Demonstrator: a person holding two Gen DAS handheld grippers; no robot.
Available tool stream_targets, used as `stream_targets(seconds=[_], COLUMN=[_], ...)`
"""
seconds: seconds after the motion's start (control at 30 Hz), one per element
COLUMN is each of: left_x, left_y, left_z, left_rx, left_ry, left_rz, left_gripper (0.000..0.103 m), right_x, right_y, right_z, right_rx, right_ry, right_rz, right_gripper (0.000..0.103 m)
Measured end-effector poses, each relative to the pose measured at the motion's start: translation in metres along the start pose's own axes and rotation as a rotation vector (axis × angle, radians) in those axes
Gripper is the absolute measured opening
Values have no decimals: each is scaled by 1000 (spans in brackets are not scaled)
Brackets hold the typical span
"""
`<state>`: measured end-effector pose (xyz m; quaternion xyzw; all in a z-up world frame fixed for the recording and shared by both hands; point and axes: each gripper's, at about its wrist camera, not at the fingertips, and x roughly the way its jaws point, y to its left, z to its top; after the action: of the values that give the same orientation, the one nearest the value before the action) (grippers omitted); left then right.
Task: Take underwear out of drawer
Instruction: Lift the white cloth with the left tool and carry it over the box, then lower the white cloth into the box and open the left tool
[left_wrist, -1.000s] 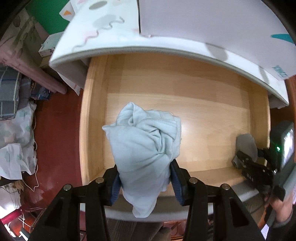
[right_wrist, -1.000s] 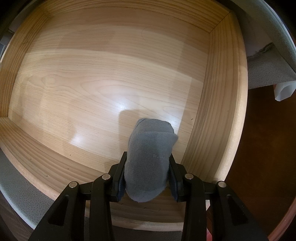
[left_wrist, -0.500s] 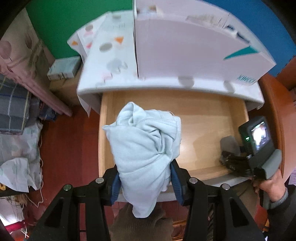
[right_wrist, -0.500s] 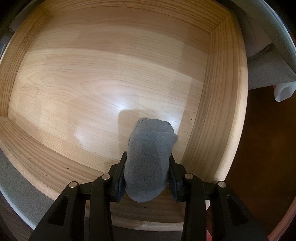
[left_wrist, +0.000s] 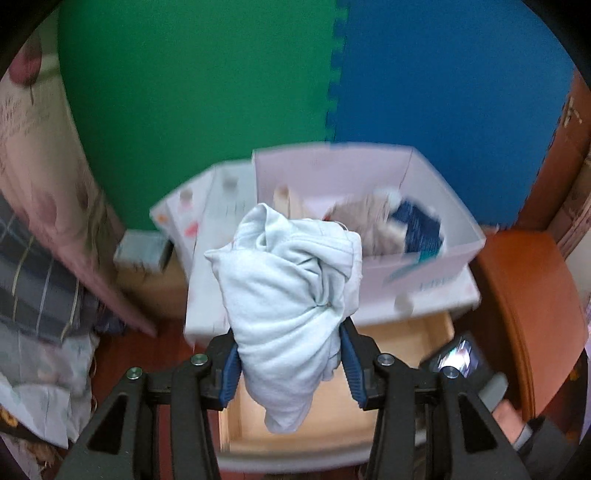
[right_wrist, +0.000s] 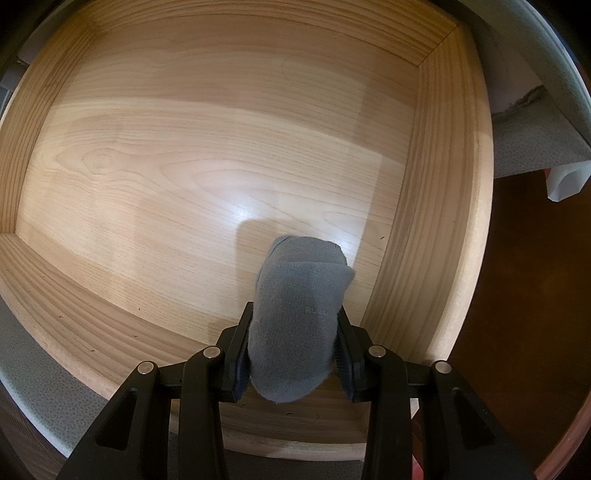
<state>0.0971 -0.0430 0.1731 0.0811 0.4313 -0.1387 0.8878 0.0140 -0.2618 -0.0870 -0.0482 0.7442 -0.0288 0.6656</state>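
A bunched pale blue garment (left_wrist: 291, 306) hangs between the blue pads of my left gripper (left_wrist: 290, 362), which is shut on it high above the open wooden drawer (left_wrist: 399, 339). In the right wrist view my right gripper (right_wrist: 293, 354) is shut on a folded grey piece of underwear (right_wrist: 295, 321), pointing straight down into the drawer near its right wall (right_wrist: 439, 221). The drawer's wooden bottom (right_wrist: 192, 173) is otherwise bare. The right gripper's camera body (left_wrist: 458, 360) shows at the drawer's right end in the left wrist view, with a hand (left_wrist: 506, 413) below it.
A white box (left_wrist: 417, 236) holding folded clothes stands on top of the white dresser (left_wrist: 207, 295), just beyond the pale garment. Green and blue foam mats (left_wrist: 332, 74) cover the wall behind. Piled bedding (left_wrist: 33, 295) lies left; red-brown floor (right_wrist: 524, 295) lies right of the drawer.
My left gripper has risen out of the drawer with the pale garment and tilted up, bringing the white box and the wall into view. The right gripper has stayed put on the grey piece.
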Motion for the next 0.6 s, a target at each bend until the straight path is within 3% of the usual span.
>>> stream_targets(seconds=[0.23,0.6], left_x=[20,72], left_y=[-9,-23], left_z=[43,79], left_rx=[3,35], left_ry=[-64,-32], left_rz=[-7,42], left_gripper=[47,47], right_x=[1,-2], right_y=[2,-2], right_z=[-3,-5], right_rx=[1,8], right_ry=[-3,-9], right_rz=[-9,-7], right_gripper=[33,33])
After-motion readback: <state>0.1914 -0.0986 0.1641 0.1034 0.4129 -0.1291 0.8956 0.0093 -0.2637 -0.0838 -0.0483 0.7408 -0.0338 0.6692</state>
